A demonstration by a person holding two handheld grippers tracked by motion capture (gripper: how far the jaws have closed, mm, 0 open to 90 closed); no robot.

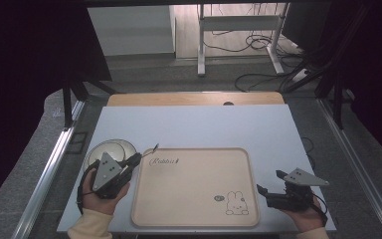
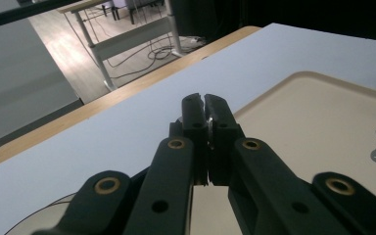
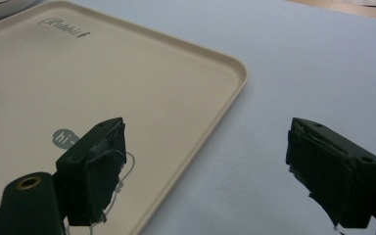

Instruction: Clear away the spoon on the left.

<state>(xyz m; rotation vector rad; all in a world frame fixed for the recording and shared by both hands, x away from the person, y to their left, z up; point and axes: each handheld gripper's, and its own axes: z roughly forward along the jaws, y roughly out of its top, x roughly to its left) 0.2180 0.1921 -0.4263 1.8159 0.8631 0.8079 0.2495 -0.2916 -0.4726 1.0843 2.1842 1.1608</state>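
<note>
The left gripper point(image 1: 135, 160) sits at the near left of the table, its jaws pressed together. In the left gripper view point(image 2: 205, 105) a sliver of something pale glints between the tips, and the high view shows a thin dark stick point(image 1: 151, 149) running on from the tips toward the far right; it may be a slim utensil pinched there, but it is too small to name. The tips hang just above the far left corner of the beige tray point(image 1: 144, 209). The left hand point(image 1: 99, 196) wraps the gripper's body, a pale yellow sleeve point(image 1: 89, 229) behind it. Under that gripper and to its far left lies a round glass plate point(image 1: 112, 148), just beside the tray's left rim.

The right gripper point(image 1: 269, 181) rests at the near right, held by the right hand point(image 1: 306, 216), its jaws wide apart with nothing between them. In the right gripper view point(image 3: 203, 166) one jaw stands over the tray's printed rabbit corner and the other over bare table point(image 3: 298, 63).

The tray fills the near middle of the pale blue-grey table top, with "Rabbit" lettering point(image 1: 163, 161) at its far left and a rabbit drawing point(image 1: 236, 203) at its near right. Beyond the table's far wooden edge point(image 1: 194, 98), cables point(image 1: 258, 42) trail on the floor by a white desk frame point(image 1: 201, 45).
</note>
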